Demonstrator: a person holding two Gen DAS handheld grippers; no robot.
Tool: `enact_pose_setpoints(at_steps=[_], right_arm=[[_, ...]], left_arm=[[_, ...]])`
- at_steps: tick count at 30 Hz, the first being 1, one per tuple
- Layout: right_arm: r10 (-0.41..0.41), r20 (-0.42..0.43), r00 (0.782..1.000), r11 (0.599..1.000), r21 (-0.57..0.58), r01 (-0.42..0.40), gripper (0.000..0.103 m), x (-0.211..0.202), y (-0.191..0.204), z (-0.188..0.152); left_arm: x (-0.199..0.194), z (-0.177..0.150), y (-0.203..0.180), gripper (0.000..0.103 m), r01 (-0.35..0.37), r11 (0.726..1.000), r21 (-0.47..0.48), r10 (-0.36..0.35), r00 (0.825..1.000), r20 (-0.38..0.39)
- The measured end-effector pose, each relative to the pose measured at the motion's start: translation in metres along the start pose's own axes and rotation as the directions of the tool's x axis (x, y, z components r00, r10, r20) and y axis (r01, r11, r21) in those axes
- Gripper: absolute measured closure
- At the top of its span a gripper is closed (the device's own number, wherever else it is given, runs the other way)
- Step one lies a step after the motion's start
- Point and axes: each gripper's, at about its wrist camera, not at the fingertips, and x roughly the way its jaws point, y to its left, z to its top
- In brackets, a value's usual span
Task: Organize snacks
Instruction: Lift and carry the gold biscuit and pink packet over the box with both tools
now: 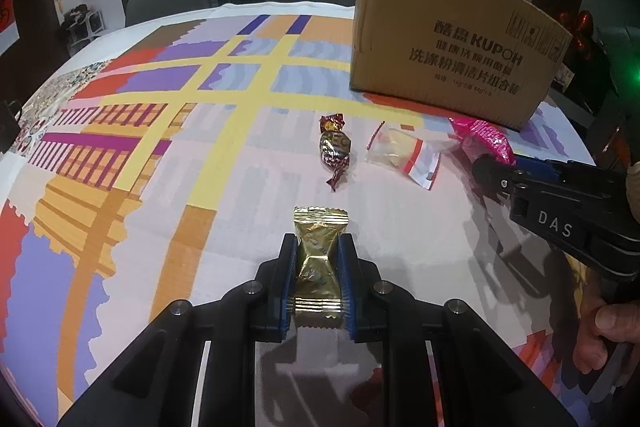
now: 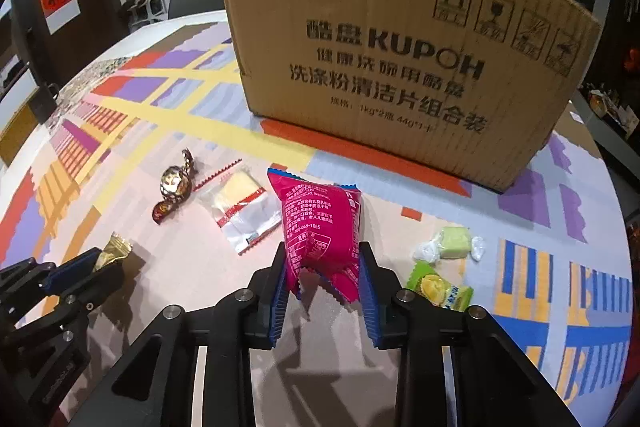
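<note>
Left wrist view: left hand-held gripper (image 1: pixel 318 259), jaws clamped across the waist of a gold foil snack (image 1: pixel 319 259) lying on the patterned worktop (image 1: pixel 120 187). Ahead of it: brown twist-wrapped candy (image 1: pixel 335 149), then a clear sachet (image 1: pixel 404 151); cardboard box (image 1: pixel 452 43) beyond to the right. Foil looks light, crinkly, slippery; the mid-body hold suits it, not the crimped ends.

Right wrist view: right hand-held gripper (image 2: pixel 322 275), jaws pressing the lower end of a pink snack packet (image 2: pixel 318 223), its upper end pointing toward the box. Packet looks soft, puffy, light; contents probably crushable, so a gentle grip. To the right: pale green wrapped sweet (image 2: pixel 450 241) and green-yellow sachet (image 2: pixel 440 289).
</note>
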Motion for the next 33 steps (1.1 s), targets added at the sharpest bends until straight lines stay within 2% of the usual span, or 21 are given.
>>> enact_pose_setpoints(at_steps=[18,33], right_arm=[[-0.005,0.051,0.999,1.0,0.03,0.004,0.072,-0.038,-0.001,0.001],[-0.035,0.096,0.995,0.997,0.067,0.029,0.072,-0.077,-0.016,0.009]], left_arm=[[-0.029,0.016,-0.001,0.082,0.012,1.0,-0.016,-0.011,0.998,0.058],[-0.051,0.045,-0.019,0.082,0.037,0.999,0.005,-0.037,0.994,0.105]])
